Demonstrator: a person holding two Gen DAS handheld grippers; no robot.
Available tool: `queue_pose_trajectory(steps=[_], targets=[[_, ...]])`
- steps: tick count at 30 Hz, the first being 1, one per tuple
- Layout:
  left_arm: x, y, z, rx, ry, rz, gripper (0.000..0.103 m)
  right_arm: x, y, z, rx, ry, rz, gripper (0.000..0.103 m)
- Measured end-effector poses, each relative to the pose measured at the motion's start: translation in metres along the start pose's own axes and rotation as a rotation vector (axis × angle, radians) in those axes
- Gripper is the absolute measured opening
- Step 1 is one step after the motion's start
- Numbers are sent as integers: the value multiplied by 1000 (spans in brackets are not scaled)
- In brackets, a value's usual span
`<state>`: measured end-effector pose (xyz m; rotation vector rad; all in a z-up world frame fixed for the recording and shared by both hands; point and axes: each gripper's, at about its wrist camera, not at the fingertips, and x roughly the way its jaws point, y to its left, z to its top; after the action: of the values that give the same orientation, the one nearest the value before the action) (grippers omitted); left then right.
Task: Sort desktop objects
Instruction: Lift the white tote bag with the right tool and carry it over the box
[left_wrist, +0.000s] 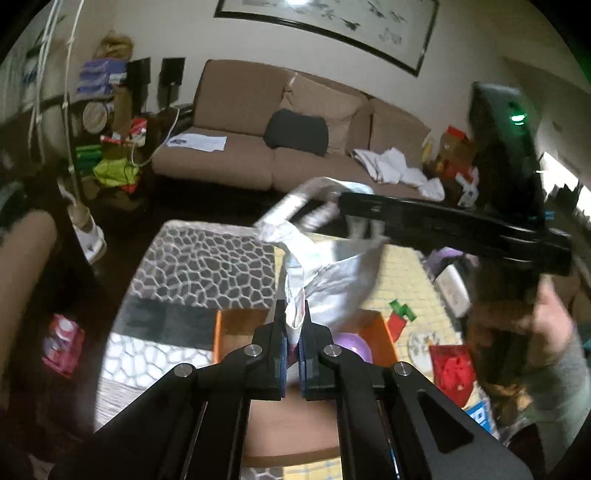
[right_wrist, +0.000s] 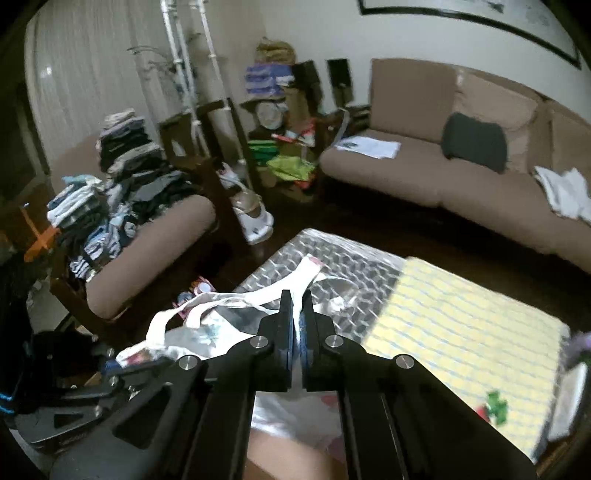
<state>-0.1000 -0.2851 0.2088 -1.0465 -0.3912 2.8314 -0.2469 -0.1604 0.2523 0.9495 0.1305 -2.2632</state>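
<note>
while both clamp the plastic bag (left_wrist: 325, 273), left gripper (left_wrist: 294, 317) and right gripper (right_wrist: 296, 299) hang above the table (left_wrist: 192, 258)

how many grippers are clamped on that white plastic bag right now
2. The left gripper pinches one edge of the white plastic bag; the right gripper pinches another part of it. No other gripper shows.

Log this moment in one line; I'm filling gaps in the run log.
left tool: shut on plastic bag | right tool: shut on same bag | bag above orange box
</note>
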Motion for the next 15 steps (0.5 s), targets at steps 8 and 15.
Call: queue_pose_trajectory(steps=[8,15], targets=[[106,-9,-97,-116,247,-65,3,90,-29,-95,-46,226,-41,3],[126,0,-123,-185,327,-41,3,117,-29,-120,-160,323,-66,3]])
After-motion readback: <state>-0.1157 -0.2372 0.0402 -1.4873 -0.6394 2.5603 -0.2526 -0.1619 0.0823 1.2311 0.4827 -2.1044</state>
